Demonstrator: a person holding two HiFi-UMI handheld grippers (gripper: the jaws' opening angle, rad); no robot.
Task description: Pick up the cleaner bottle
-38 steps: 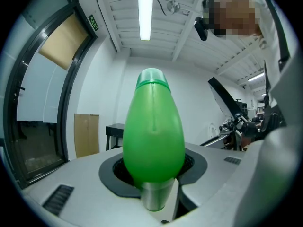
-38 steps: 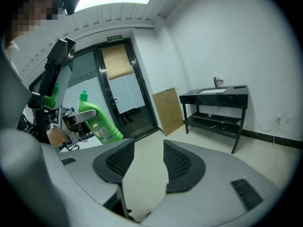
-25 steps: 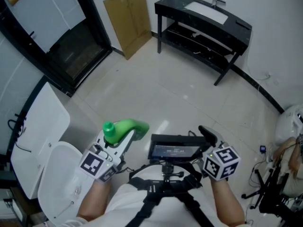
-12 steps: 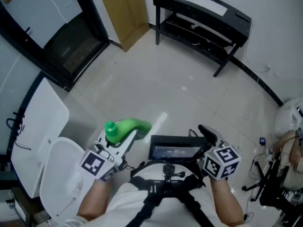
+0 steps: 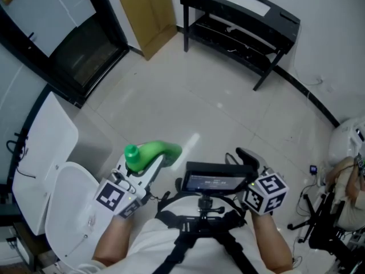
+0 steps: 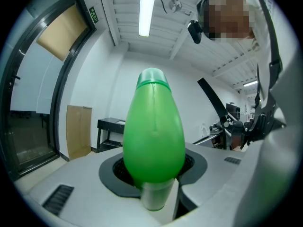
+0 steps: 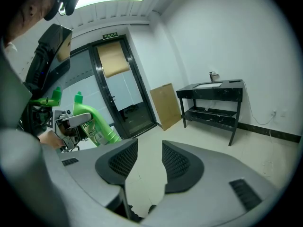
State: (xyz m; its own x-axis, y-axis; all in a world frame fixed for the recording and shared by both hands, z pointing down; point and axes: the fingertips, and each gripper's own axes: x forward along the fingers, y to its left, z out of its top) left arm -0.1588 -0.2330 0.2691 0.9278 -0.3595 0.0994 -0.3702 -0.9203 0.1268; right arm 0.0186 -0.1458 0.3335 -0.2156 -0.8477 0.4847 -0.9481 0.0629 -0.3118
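The green cleaner bottle (image 5: 151, 152) with its green cap is held up over the floor, lying roughly level, by my left gripper (image 5: 145, 171). In the left gripper view the bottle (image 6: 154, 131) fills the middle, and the left gripper (image 6: 154, 176) is shut on its lower body with both pads against it. My right gripper (image 5: 247, 157) hangs apart from it at the right. Its jaws (image 7: 147, 161) have just been closing, with a gap and only floor between them. The right gripper view also shows the bottle (image 7: 97, 123) at the left.
A black console table with a sink (image 5: 242, 17) stands at the far wall, and a cardboard sheet (image 5: 146, 17) leans beside it. A white toilet with its lid raised (image 5: 43, 153) is at the left. Black-framed glass doors (image 5: 80, 56) lie beyond. A chest-mounted screen (image 5: 214, 181) sits between my hands.
The left gripper keeps the bottle in nearly the same spot. The room has slid slightly left and up in the head view. The right gripper has hardly shifted.
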